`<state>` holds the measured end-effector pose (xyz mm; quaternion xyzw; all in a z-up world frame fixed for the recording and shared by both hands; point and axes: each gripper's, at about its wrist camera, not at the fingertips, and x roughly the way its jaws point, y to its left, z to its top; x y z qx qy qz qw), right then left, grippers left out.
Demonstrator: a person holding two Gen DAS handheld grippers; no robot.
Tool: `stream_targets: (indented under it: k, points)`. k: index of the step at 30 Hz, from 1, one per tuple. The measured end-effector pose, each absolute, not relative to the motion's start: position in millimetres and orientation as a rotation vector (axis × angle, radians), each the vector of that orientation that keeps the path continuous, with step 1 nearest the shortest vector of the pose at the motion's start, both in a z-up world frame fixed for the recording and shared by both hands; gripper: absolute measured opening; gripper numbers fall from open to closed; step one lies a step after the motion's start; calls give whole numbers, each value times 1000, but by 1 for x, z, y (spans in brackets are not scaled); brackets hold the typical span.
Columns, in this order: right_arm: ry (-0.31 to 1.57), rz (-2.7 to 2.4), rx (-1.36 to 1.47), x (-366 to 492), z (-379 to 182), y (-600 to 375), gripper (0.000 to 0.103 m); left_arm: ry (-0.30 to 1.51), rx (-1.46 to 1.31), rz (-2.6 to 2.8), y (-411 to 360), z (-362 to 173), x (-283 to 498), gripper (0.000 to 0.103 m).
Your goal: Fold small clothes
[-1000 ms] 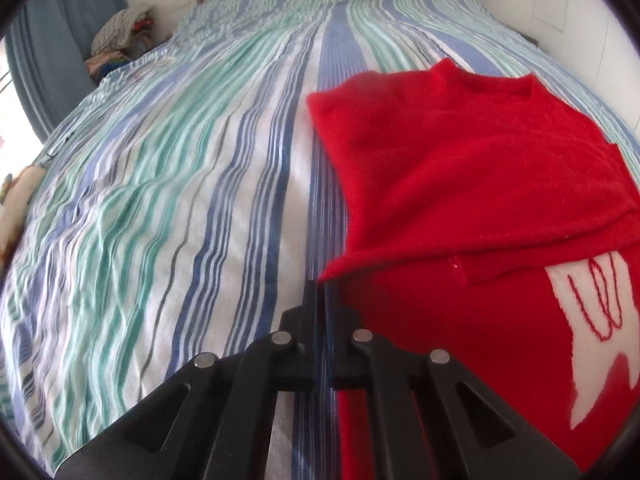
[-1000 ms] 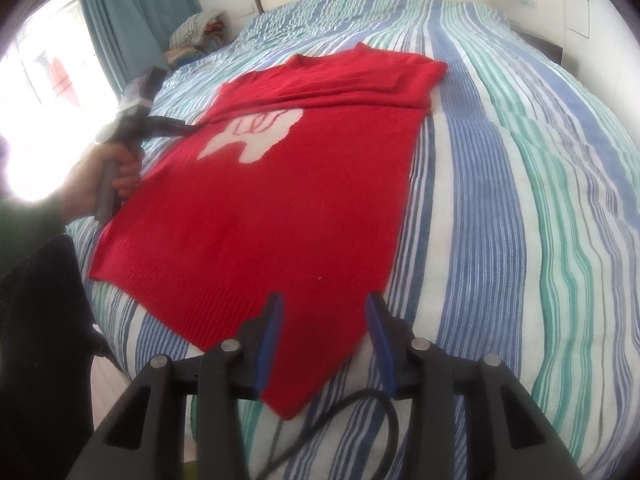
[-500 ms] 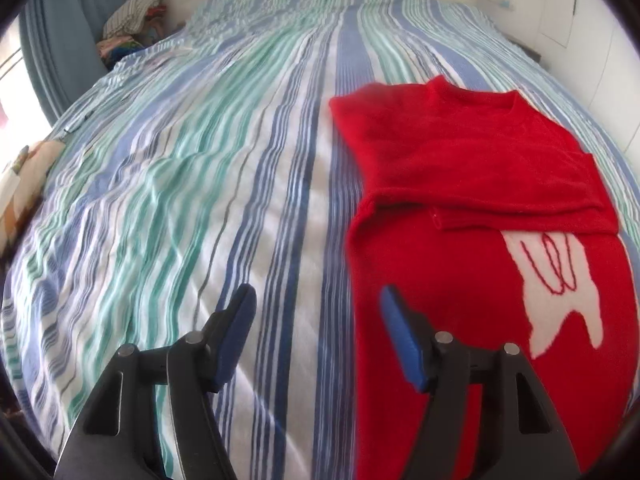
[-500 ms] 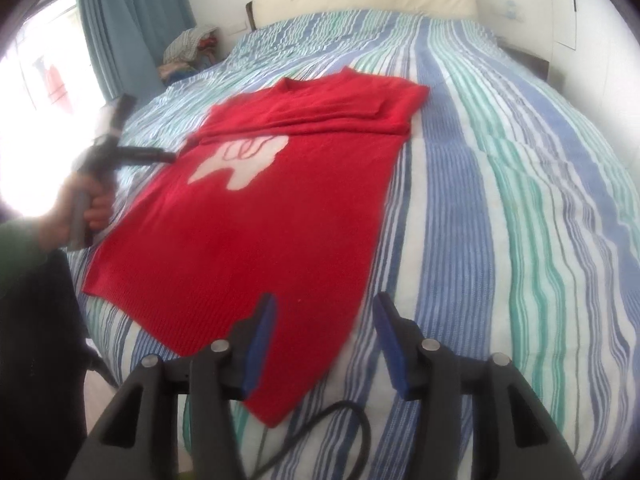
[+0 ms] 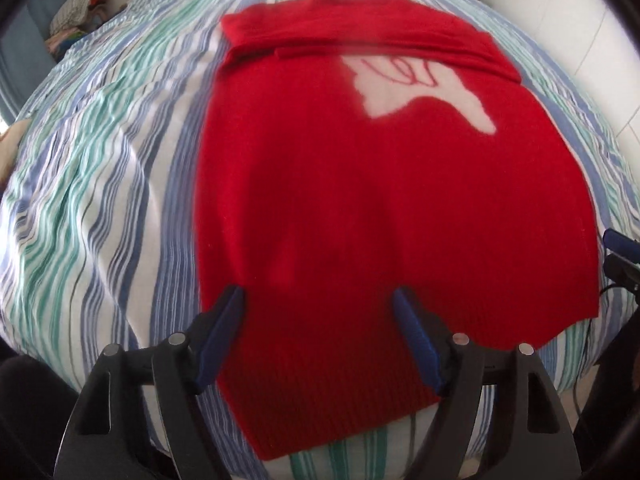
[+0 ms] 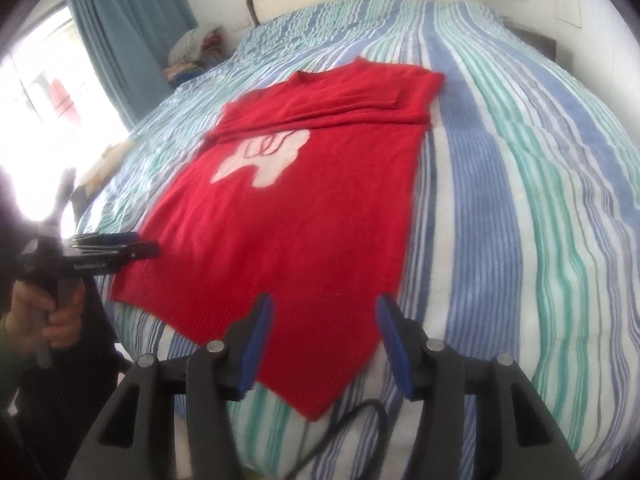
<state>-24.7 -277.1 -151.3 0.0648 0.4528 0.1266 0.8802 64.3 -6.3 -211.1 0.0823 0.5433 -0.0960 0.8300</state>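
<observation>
Right wrist view: red sweater [image 6: 304,216] flat on striped bed [image 6: 520,200], long axis toward headboard, collar far. Left gripper [image 5: 318,312] opening, empty; right gripper [image 6: 324,320] spread, empty.

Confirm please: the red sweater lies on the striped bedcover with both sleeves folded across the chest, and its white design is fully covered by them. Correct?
Not fully. In the right wrist view the red sweater lies on the striped bedcover with sleeves folded across, but its white design shows just below them, uncovered.

Daylight from the window [image 6: 36,92] left of the tool causes glare; the left wrist view is motion-blurred; fisheye edges bend and darken.
</observation>
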Motion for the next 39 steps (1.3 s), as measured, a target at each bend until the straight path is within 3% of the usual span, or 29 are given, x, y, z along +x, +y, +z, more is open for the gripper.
stream_targets:
  k: [5, 18, 25, 29, 33, 39]
  points:
    - [1098, 283, 44, -22, -191, -257, 54, 1164, 167, -207, -4, -211, 65, 86]
    - [1102, 284, 49, -28, -189, -266, 54, 1154, 156, -198, -1, -215, 62, 90]
    - [932, 82, 18, -35, -138, -307, 55, 1056, 84, -186, 12, -183, 63, 90]
    - [869, -21, 24, -29, -118, -340, 62, 1015, 56, -126, 26, -178, 73, 90]
    - [887, -3, 130, -26, -119, -351, 62, 1044, 41, -109, 33, -186, 75, 90]
    - [941, 188, 76, -35, -145, -282, 62, 1108, 172, -153, 10, -203, 63, 91]
